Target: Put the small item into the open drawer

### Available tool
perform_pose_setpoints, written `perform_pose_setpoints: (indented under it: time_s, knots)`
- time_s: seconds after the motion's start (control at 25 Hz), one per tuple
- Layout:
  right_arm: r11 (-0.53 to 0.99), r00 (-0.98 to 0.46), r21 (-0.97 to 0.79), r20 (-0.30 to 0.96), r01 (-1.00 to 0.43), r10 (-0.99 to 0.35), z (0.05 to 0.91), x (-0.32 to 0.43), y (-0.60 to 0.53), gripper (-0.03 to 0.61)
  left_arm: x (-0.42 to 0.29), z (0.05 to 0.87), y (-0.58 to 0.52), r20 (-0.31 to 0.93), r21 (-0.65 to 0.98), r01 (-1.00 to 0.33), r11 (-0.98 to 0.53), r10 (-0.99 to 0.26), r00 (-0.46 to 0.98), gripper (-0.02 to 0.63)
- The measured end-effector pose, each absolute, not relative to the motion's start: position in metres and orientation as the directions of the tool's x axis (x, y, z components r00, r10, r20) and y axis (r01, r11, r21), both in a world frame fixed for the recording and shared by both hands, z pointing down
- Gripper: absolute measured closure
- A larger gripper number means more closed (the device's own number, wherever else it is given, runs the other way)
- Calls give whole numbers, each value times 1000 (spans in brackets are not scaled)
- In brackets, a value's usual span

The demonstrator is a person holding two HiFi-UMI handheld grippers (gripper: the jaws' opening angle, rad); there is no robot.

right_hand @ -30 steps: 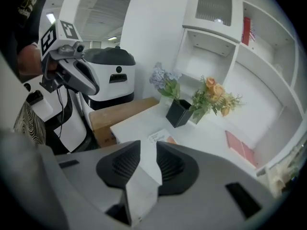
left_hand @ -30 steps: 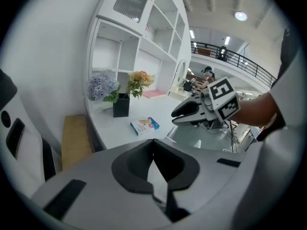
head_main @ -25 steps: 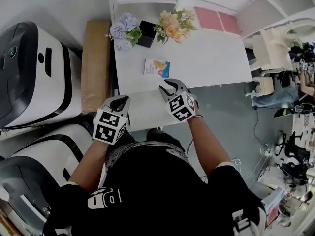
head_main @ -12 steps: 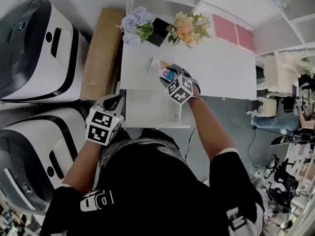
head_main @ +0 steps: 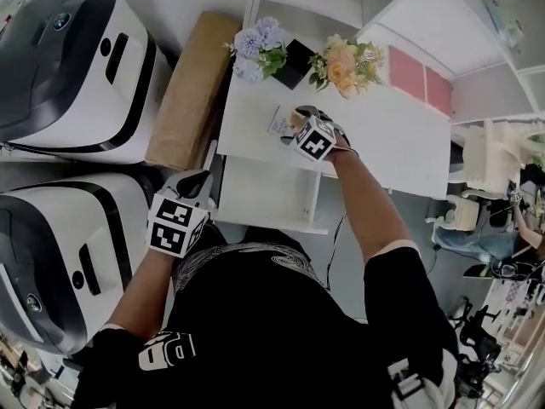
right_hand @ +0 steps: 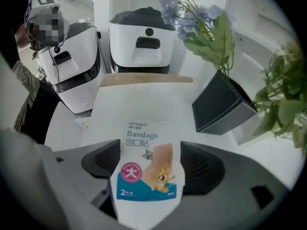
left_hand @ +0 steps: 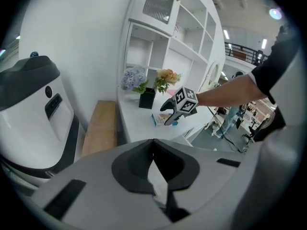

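The right hand-held gripper (head_main: 299,116) hung over the white bench (head_main: 387,147) with its jaws apart, and the bandage box (right_hand: 146,176) lay directly between them. The box rested flat on the bench. Its long axis ran forward along the line of the jaws, so the two pads faced its long sides across its short width. I could not tell if the pads already touched the sides; they looked just beside them.

The left hand-held gripper (head_main: 194,180) had its jaws together with nothing between them. It was well apart from the box, near the left corner of the open drawer (head_main: 271,221), so the right one was clearly the nearer.

The box was small, thin and white, with a blue band and a cartoon picture at the near end and the word "Bandage" printed further up. It looked light and made of card, so a soft squeeze would probably be enough. A black flower pot (right_hand: 219,107) stood beyond the box, to the right.

The drawer lay behind the right hand-held gripper, toward the person and lower than the bench top.
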State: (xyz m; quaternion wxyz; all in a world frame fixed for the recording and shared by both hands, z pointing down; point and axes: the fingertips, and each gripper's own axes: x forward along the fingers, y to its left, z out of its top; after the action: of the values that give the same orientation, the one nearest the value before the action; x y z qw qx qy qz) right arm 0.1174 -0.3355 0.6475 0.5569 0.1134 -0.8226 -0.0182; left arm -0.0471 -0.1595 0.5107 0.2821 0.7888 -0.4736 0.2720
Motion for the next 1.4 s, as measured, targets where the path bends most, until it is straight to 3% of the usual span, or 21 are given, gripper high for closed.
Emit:
perform_pose_setpoints:
  time_s: [0.32,0.76,1.4]
  knots:
    - [993,-329,28,942,-117,-65,670,123,-334,172,-61,511,-147,697,193,-929,-317,-622,357,600]
    - [991,-310,43,947,-124,-80,671,123,-335,169,-64,507,-150,680,208,-923,-325,-630,375,600]
    - [831,-424,7,858,-556,-291,624,144,-329,172,-72,500,-173,647,208,-878,-431,-612,454,600]
